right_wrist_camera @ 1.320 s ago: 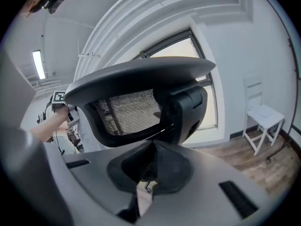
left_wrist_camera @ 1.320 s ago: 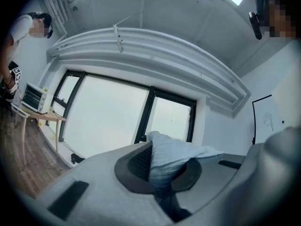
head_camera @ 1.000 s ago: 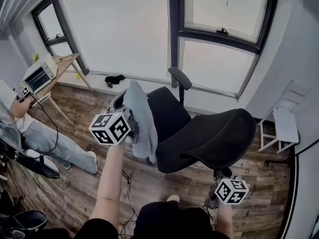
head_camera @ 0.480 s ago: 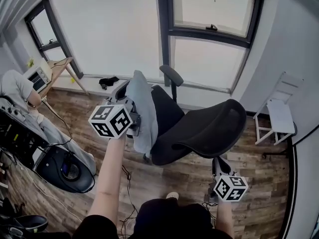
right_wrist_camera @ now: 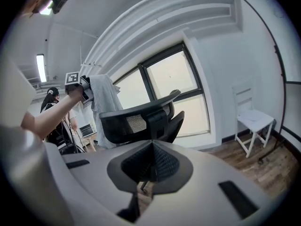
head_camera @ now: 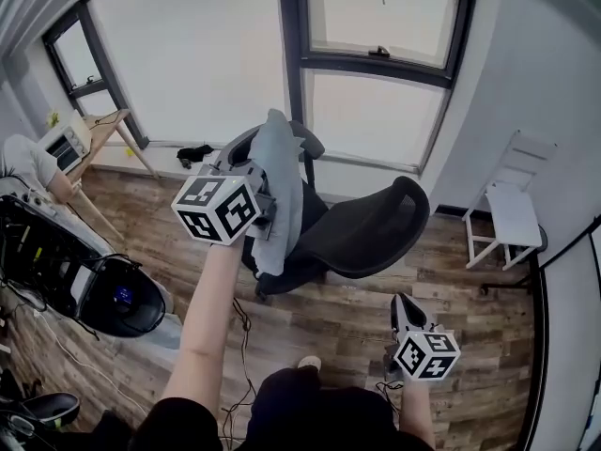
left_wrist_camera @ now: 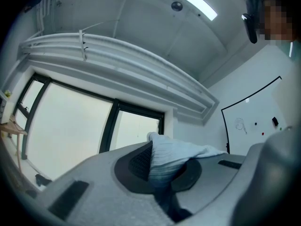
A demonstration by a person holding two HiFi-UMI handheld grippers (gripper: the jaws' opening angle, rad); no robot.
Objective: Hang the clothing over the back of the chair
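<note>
A pale blue-grey garment (head_camera: pixel 280 181) hangs from my left gripper (head_camera: pixel 266 216), which is shut on its top edge and holds it high beside the black mesh office chair (head_camera: pixel 368 236). In the left gripper view the cloth (left_wrist_camera: pixel 175 155) bunches between the closed pads of the left gripper (left_wrist_camera: pixel 162 175). The garment drapes down in front of the chair's left side, clear of the backrest. My right gripper (head_camera: pixel 398 305) is low at the lower right, shut and empty, pointing at the chair's backrest (right_wrist_camera: pixel 134 119). The right gripper view also shows the garment (right_wrist_camera: pixel 104 98) raised left of the chair.
A white folding chair (head_camera: pixel 515 216) stands by the right wall. A wooden table with a small oven (head_camera: pixel 68 139) is at far left, a seated person (head_camera: pixel 26 163) beside it. Black equipment (head_camera: pixel 111 301) and cables lie on the wood floor (head_camera: pixel 338 332).
My left gripper has lifted the garment higher and carried it toward the chair. The right gripper has shifted a little at the bottom right, and the chair now looks farther away.
</note>
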